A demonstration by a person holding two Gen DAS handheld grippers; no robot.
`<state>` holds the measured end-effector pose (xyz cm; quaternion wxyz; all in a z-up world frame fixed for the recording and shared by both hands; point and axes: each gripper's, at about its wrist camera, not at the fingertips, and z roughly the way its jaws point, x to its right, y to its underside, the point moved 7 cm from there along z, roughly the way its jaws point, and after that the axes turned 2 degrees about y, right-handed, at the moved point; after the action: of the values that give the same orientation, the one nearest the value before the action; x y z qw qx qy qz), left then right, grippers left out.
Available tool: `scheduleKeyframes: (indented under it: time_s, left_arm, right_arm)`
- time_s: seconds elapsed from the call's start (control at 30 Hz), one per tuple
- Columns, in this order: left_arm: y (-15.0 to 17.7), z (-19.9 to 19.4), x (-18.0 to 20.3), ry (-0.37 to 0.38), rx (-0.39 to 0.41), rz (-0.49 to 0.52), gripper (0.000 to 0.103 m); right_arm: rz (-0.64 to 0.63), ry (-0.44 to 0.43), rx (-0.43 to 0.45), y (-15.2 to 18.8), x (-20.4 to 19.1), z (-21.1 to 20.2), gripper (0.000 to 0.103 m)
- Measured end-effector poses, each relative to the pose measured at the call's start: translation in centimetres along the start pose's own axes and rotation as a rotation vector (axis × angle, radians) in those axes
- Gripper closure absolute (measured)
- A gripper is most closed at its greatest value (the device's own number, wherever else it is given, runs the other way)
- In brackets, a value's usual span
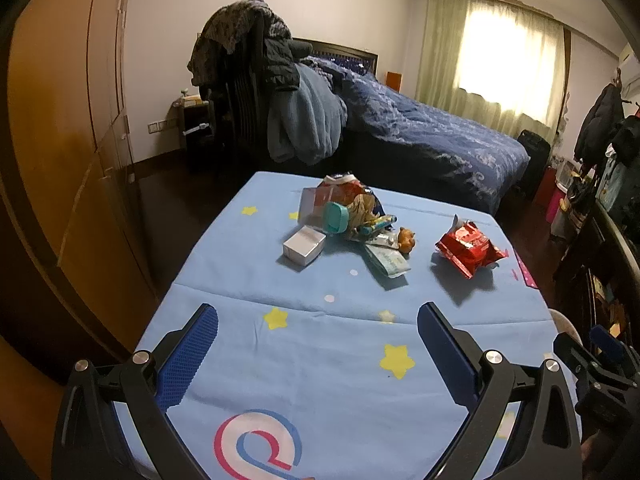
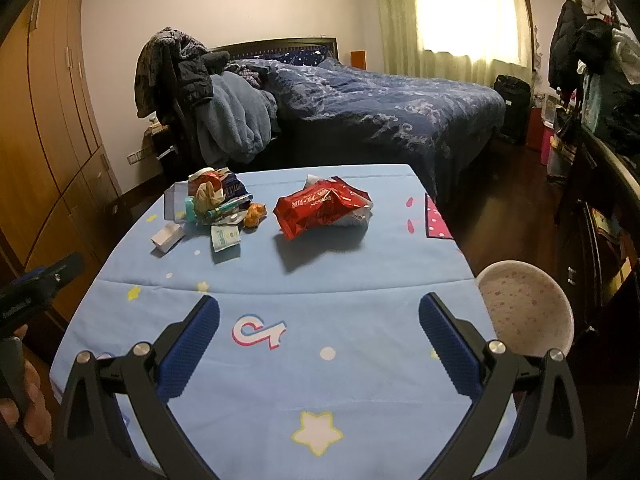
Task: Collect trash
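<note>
A heap of trash (image 1: 352, 216) (image 2: 214, 200) lies at the far side of a table covered in a light blue star-print cloth (image 1: 304, 364) (image 2: 320, 280): wrappers, a teal lid, a small white box (image 1: 304, 245) (image 2: 168, 237) and an orange scrap. A crumpled red snack bag (image 1: 468, 249) (image 2: 320, 206) rests apart, to the right of the heap. My left gripper (image 1: 318, 320) hovers open over the near part of the cloth, nothing between its blue pads. My right gripper (image 2: 319, 312) is likewise open and empty. A white bin (image 2: 524, 310) with pink dots stands by the table's right edge.
A wooden wardrobe (image 1: 60, 128) lines the left wall. Behind the table stand a chair piled with clothes (image 1: 260, 92) and a bed with a dark blue quilt (image 2: 380, 96). Dark furniture and hanging clothes (image 2: 592, 60) fill the right side. A hand (image 2: 28, 396) holds the other gripper at the left.
</note>
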<state>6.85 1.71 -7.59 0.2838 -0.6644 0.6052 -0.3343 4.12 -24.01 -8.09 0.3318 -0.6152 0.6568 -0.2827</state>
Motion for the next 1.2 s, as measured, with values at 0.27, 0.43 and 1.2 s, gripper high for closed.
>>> scheduleKeyframes:
  time_s: [0.27,0.43,1.2]
  left_arm:
    - [0.0,2.0,-0.1,0.000,-0.040,0.014,0.004]
    - [-0.9,4.2,-1.0,0.010,-0.064,0.025,0.004]
    - [-3.4,19.9,-3.8,0.038,-0.281,0.050,0.004]
  right_arm:
    - [-0.009,0.002,-0.015,-0.8,-0.1,1.5,0.003]
    - [-0.021,0.020,-0.021,-1.8,0.5,3.4,0.003]
    - [-0.016,-0.096,-0.182,-7.6,0.9,16.1,0.003]
